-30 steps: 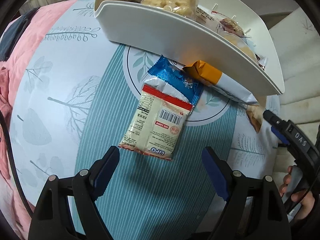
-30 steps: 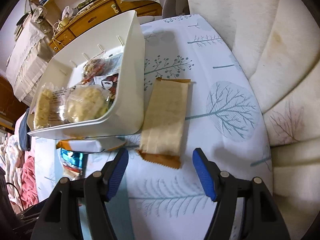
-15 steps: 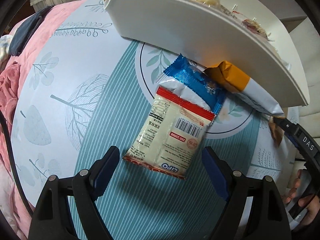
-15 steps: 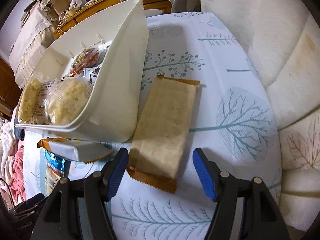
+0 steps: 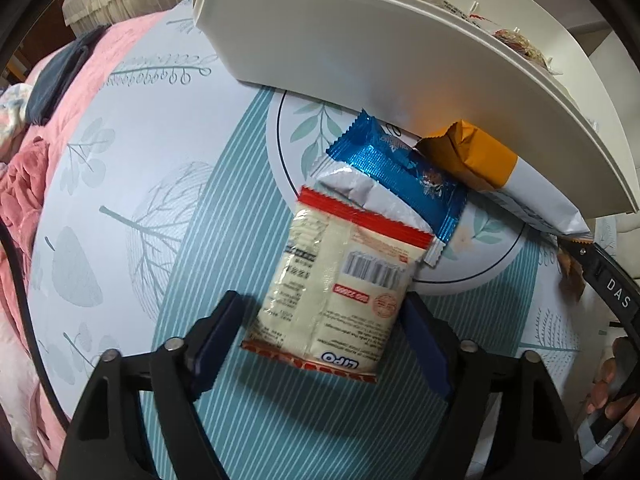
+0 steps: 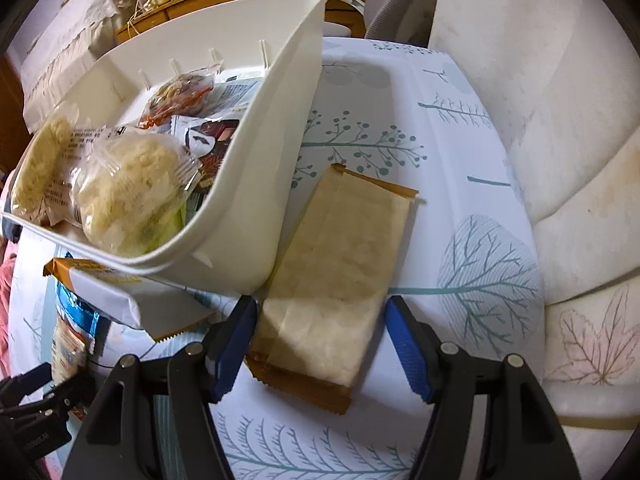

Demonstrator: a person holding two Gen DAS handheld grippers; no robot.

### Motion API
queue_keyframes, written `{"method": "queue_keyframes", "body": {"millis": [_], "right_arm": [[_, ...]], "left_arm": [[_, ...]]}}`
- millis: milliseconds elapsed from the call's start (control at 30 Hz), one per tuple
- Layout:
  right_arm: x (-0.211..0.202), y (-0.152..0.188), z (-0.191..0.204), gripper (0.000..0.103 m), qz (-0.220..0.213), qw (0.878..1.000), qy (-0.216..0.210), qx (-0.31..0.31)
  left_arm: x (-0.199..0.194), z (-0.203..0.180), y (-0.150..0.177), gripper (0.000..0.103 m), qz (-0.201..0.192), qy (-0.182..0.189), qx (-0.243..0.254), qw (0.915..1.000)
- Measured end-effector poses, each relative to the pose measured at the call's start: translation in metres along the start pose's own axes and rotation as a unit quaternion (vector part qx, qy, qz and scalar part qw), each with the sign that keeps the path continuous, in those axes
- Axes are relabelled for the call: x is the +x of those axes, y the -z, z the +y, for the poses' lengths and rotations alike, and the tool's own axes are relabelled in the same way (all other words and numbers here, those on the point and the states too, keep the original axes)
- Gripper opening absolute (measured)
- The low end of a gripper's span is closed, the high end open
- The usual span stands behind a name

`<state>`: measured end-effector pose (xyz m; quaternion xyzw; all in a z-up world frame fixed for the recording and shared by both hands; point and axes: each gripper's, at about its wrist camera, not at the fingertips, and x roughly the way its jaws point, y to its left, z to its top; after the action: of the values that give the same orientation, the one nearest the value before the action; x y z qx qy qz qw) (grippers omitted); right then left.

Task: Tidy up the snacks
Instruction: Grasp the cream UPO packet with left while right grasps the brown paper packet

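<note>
Straddling the cream packet (image 5: pixel 336 288), the left gripper (image 5: pixel 324 332) had just been closing its jaws, the packet between them though not yet pinched. The right gripper (image 6: pixel 320 340) stood part open around the tan packet (image 6: pixel 340 280), gripping nothing. Both packets lay flat on the tablecloth (image 5: pixel 120 168) beside the white bin (image 6: pixel 256 216), probably awaiting transfer into it.

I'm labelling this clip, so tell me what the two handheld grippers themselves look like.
The left gripper and the right gripper look alike: two black plastic fingers with silver rivets at the joints and blue ribbed pads. In the left wrist view, the right gripper's black body carries white letters DAS. No sleeves or cables are visible.
</note>
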<state>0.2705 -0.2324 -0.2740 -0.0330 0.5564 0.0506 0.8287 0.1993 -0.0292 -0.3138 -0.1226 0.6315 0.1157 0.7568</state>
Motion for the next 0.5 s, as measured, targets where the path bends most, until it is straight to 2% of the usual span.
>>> {"method": "queue_keyframes", "body": {"millis": [233, 500], "right_arm": [[-0.002, 0.002, 0.001, 0.063, 0.017, 1.0, 0.001, -0.014], [-0.005, 0.009, -0.006, 0.061, 0.058, 0.998, -0.007, 0.002]], "left_arm": [[-0.004, -0.007, -0.002, 0.057, -0.007, -0.007, 0.005, 0.9999], [-0.01, 0.003, 0.007, 0.055, 0.004, -0.001, 0.009, 1.0]]}}
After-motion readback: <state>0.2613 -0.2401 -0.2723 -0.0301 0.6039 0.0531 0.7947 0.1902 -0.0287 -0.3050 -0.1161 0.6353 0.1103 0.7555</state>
